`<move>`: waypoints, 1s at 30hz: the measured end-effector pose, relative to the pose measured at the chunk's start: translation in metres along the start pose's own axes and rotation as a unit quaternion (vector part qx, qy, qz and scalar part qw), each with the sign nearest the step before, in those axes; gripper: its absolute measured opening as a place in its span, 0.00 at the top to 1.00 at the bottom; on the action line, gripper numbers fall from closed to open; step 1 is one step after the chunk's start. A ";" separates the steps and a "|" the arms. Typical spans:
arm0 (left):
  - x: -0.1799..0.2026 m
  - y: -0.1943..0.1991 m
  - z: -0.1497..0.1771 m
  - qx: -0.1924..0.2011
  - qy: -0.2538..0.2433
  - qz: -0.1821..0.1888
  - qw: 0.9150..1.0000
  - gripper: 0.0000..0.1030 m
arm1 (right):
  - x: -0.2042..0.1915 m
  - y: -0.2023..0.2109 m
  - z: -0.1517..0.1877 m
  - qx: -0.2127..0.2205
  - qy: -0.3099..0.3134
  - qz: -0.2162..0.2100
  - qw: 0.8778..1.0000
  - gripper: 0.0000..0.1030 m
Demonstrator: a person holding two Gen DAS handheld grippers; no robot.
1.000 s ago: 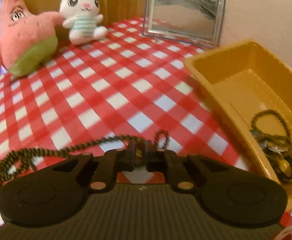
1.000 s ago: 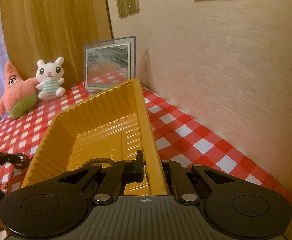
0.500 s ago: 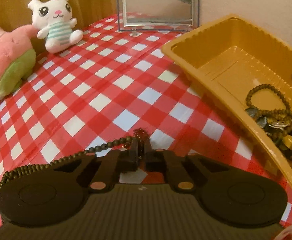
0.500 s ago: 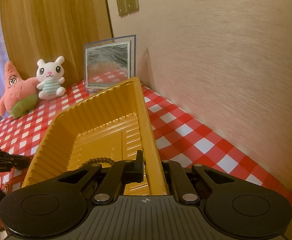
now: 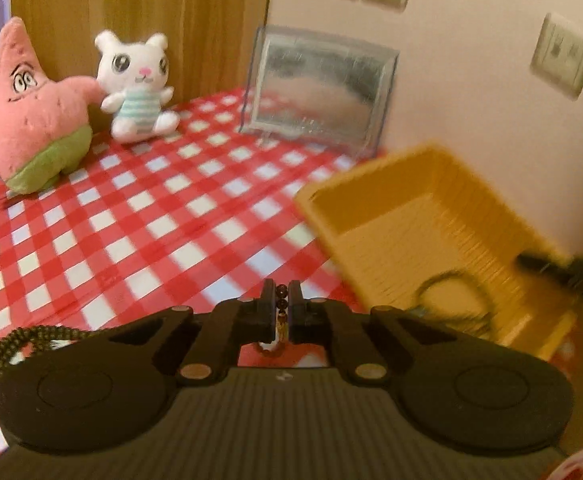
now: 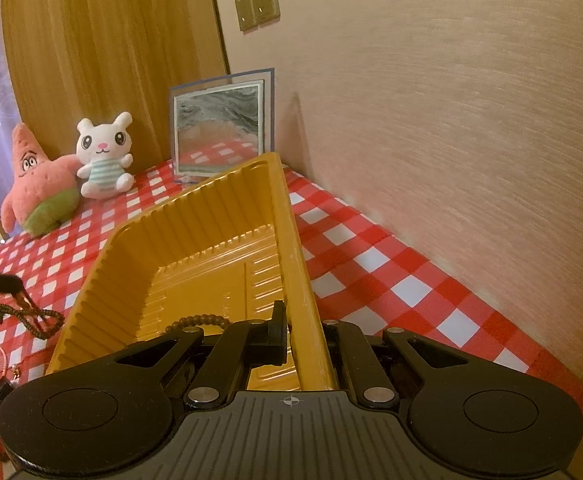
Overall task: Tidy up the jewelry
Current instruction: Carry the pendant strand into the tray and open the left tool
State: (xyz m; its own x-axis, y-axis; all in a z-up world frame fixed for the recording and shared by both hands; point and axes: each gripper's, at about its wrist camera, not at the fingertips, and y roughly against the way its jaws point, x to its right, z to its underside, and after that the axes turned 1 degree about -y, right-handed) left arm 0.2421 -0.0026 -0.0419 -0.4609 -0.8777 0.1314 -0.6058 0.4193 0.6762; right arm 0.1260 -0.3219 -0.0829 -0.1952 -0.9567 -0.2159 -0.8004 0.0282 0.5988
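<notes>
One bead strand (image 5: 281,312) pinched in the closed left tool (image 5: 281,300), tail trailing left over the counter (image 5: 139,216); yellow tray (image 5: 419,216) just right, rim clamped by the right tool (image 6: 303,332).

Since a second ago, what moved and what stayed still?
The left tongs were already shut on the bead necklace and have lifted it up from the checked tablecloth, swinging toward the yellow tray. The right tongs stayed clamped on the tray's rim. The plush toys and the picture frame did not move.
</notes>
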 end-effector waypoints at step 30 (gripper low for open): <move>0.132 -0.004 0.023 -0.048 0.083 0.120 0.988 0.83 | 0.006 0.007 0.001 -0.008 0.006 -0.026 1.000 0.94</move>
State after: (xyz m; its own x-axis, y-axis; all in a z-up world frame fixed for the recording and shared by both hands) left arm 0.1688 -0.1150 -0.0445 -0.4660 -0.7849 0.4084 -0.4242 0.6032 0.6755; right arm 0.1186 -0.3271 -0.0813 -0.1469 -0.9604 -0.2369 -0.7997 -0.0257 0.5999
